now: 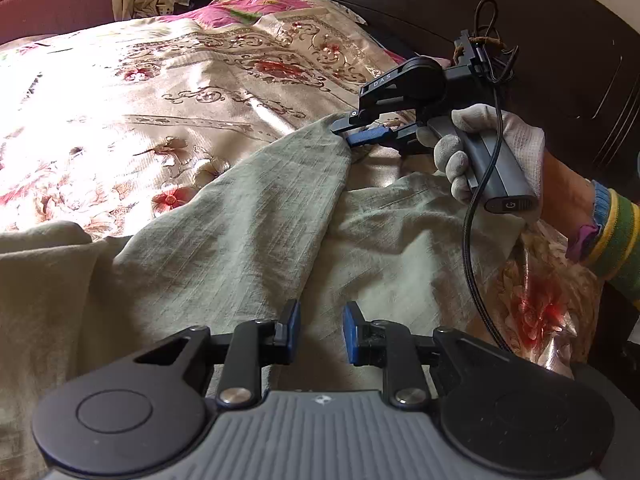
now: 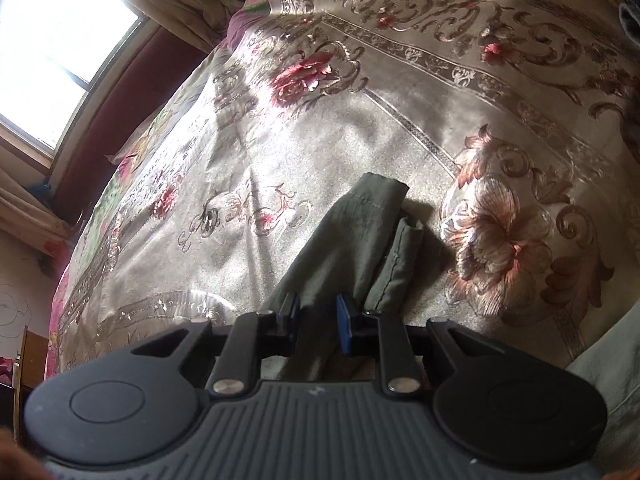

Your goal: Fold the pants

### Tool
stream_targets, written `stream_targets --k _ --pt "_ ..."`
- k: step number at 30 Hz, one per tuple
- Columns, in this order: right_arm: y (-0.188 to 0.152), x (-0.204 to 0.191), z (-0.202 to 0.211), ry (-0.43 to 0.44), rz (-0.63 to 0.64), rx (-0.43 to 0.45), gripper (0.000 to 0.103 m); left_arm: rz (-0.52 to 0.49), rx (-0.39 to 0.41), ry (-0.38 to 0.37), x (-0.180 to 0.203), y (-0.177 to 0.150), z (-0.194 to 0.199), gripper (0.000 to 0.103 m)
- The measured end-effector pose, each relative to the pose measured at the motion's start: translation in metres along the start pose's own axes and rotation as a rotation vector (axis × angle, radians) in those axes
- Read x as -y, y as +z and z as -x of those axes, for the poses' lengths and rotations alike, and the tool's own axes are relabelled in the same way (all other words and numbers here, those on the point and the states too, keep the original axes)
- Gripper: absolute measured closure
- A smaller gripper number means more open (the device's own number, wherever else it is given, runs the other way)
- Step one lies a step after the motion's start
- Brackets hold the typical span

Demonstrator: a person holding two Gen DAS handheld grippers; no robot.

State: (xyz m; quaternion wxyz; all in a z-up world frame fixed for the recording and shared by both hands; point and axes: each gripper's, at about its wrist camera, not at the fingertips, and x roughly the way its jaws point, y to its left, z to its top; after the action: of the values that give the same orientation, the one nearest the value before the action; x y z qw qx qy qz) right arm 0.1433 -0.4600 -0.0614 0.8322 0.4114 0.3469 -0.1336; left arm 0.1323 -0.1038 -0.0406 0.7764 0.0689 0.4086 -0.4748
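A: Where are the pants (image 1: 248, 216)?
B: Spread over the floral bedspread (image 1: 140, 92), running from the left gripper (image 1: 318, 330) away toward the right gripper (image 1: 360, 136).
A: Grips?
B: The right one pinches a raised fabric edge, so it's nearer the work; the left one hovers part-open, holding nothing.

Pants (image 1: 248, 216): spread on the bedspread (image 1: 132, 92), covering the bed's near part; one folded edge runs from near centre up to far right. Right gripper (image 1: 352, 132): at that far-right corner, over the bedspread, cloth between its fingers. Left gripper (image 1: 320, 330): near centre, above the pants. Pillow (image 1: 260, 4): far end of bed. Window (image 2: 52, 40): far left, beyond the bed. Gloved hand (image 1: 496, 152): right of the pants.
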Motion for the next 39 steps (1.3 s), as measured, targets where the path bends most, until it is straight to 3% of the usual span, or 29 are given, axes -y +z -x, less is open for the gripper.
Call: stream_targets --k 3,8,12,16,18,19,21,22,30,34,36,39 --pt "-0.006 -0.003 0.011 -0.021 0.041 0.000 0.078 -0.009 0.006 0.002 0.002 0.002 0.000 0.066" --pt "-0.026 -0.003 0.012 0.017 0.018 -0.118 0.076 -0.004 0.004 0.002 0.001 0.002 -0.001 0.066" --pt "-0.032 -0.007 0.012 0.031 0.014 -0.112 0.067 0.001 0.008 0.005 0.000 0.003 -0.003 0.066" --pt "-0.033 -0.006 0.013 0.116 -0.037 -0.125 0.067 -0.001 0.016 0.002 0.000 0.005 -0.005 0.066" --pt "-0.032 -0.006 0.005 0.114 -0.035 -0.106 0.068 -0.005 0.014 0.007 0.000 0.006 -0.007 0.066" --pt "-0.031 -0.005 0.002 0.118 -0.049 -0.105 0.071 -0.003 0.014 0.010 0.000 0.006 -0.008 0.066" --pt "-0.028 -0.001 -0.003 0.138 -0.095 -0.106 0.099 0.005 0.008 0.019 0.000 0.007 -0.011 0.066" --pt "-0.027 0.000 -0.002 0.153 -0.121 -0.110 0.099 0.006 0.007 0.024 -0.001 0.008 -0.011 0.066" --pt "-0.011 -0.044 0.077 0.255 0.050 0.074 0.099 -0.031 0.060 0.027 0.011 0.020 0.007 0.066" --pt "-0.028 -0.047 0.131 0.273 0.112 0.146 0.099 -0.059 0.063 -0.001 0.021 0.019 0.013 0.066" --pt "-0.046 -0.034 0.154 0.238 0.111 0.164 0.099 -0.077 0.034 -0.014 0.026 0.012 0.010 0.066" --pt "-0.083 -0.004 0.176 0.106 0.136 0.195 0.099 -0.103 -0.017 -0.017 0.032 0.000 0.005 0.066"
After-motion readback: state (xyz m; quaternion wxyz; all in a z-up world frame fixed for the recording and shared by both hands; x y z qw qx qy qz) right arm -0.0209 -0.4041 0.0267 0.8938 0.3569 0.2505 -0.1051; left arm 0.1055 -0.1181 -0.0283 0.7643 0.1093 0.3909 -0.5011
